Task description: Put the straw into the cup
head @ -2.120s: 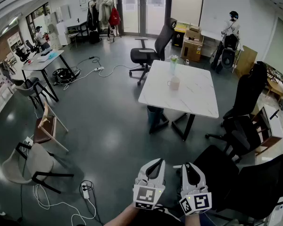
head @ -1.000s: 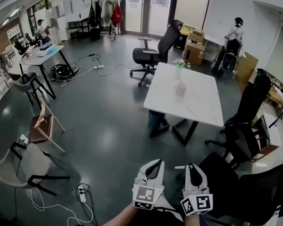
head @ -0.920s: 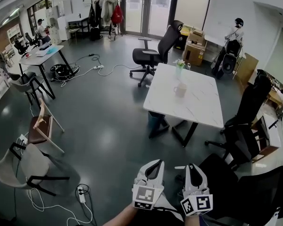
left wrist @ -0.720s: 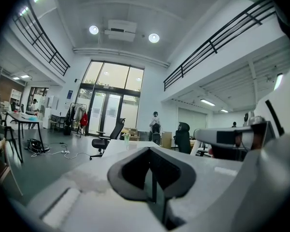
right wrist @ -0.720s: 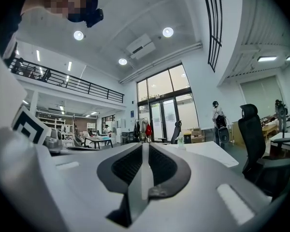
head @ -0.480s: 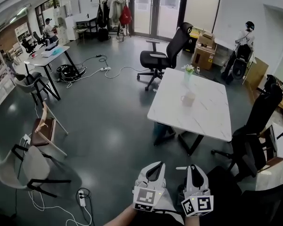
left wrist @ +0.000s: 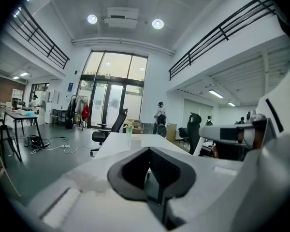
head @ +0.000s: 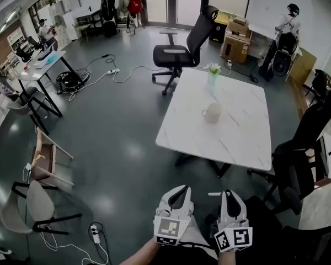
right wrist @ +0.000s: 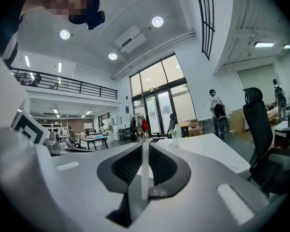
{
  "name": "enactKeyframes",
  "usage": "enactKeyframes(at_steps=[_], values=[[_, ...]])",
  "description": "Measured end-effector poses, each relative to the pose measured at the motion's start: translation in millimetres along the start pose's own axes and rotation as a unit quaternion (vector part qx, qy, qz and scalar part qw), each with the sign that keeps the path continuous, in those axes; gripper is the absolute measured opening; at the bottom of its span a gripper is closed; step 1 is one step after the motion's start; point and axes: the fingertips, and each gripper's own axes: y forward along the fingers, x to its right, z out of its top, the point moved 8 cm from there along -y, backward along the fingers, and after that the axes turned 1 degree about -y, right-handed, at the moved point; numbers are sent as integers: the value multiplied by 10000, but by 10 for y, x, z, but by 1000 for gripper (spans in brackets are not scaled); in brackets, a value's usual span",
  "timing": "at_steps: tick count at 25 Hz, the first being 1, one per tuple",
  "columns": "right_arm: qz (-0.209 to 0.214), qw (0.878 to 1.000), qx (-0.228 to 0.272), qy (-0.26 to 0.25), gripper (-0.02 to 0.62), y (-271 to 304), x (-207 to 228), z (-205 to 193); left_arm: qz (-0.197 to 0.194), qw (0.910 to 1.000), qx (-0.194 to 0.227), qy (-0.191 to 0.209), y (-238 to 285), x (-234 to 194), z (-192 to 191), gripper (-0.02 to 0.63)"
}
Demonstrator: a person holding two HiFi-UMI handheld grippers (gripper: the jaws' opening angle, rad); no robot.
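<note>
Since half a second ago: the table (head: 240, 134) shows larger and closer in the head view, and the cup (head: 212, 112) with it. Both grippers keep their spot at the bottom edge.

Nearest, on the near side of the table and well apart from it:
- left gripper (head: 183, 190): jaws together at the tips, nothing between them. The left gripper view confirms this: only the hollow between the curved pads shows.
- right gripper (head: 227, 192), just beside the left one: jaws clamped on the straw (right wrist: 144, 173). In the right gripper view the straw is a pale, thin bar pinched between the dark pads. In the head view a short end of it (head: 213, 194) sticks out sideways toward the left gripper.

Table: white, marble-look top, ahead of both grippers.
- cup: pale, upright, near the middle of the top, handle to the left in the head view. Straw and cup are well apart.
- vase (head: 212, 77): small, with flowers, at the far edge of the table, beyond the cup.

Right of the table: black chairs (head: 298, 148).
Beyond its far left corner: black office chair (head: 179, 51).
Farther, past the far edge: cardboard boxes (head: 235, 37).
Farthest, right of the boxes: a person (head: 288, 24).
</note>
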Motion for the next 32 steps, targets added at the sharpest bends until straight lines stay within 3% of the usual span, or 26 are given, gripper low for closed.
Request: enactKeyframes(at_steps=[10,18,32], values=[[-36,9991,110,406,38,926,854,296,-59,9993,-246,265,1192,-17,486,2],[-115,9974,298,650,38,1278,1313,368,-129,9992,-122,359,1773,45,703,2],[223,9980,125,572,38,1857,1389,364,141,9996,-172,193,2074,-219,654,2]])
